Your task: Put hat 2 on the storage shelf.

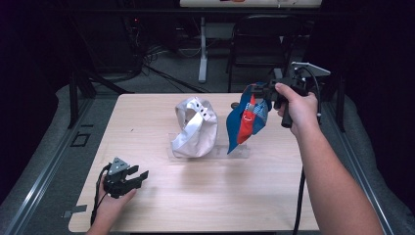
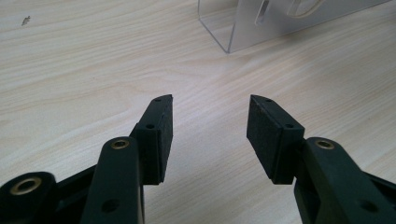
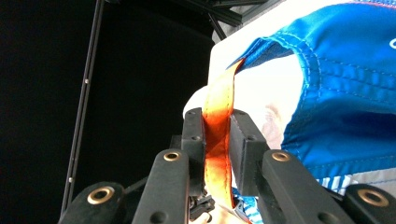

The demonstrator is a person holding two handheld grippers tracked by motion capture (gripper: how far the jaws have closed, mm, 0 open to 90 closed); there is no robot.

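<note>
A dark room with a black chair (image 1: 259,36) and a white desk leg (image 1: 202,49) lies beyond a pale wooden tabletop (image 1: 205,196). Near the middle of the tabletop, well ahead and to the right of the left claw (image 1: 139,177), a white cap (image 1: 195,128) sits on a clear acrylic stand (image 1: 235,151); a corner of that stand shows just beyond the jaws in the left gripper view (image 2: 219,28). The blue cap (image 1: 247,120), with red and patterned panels, hangs in the air below the right claw (image 1: 262,90), above the right end of the stand and just right of the white cap. The right claw is raised over the far right part of the tabletop and is clenched on the blue cap's orange strap (image 3: 217,140), its pads pressing the strap from both sides in the right gripper view (image 3: 217,154). The left claw rests low at the near left of the tabletop, jaws spread wide with nothing between them, bare wood showing in the gap (image 2: 210,135).
</note>
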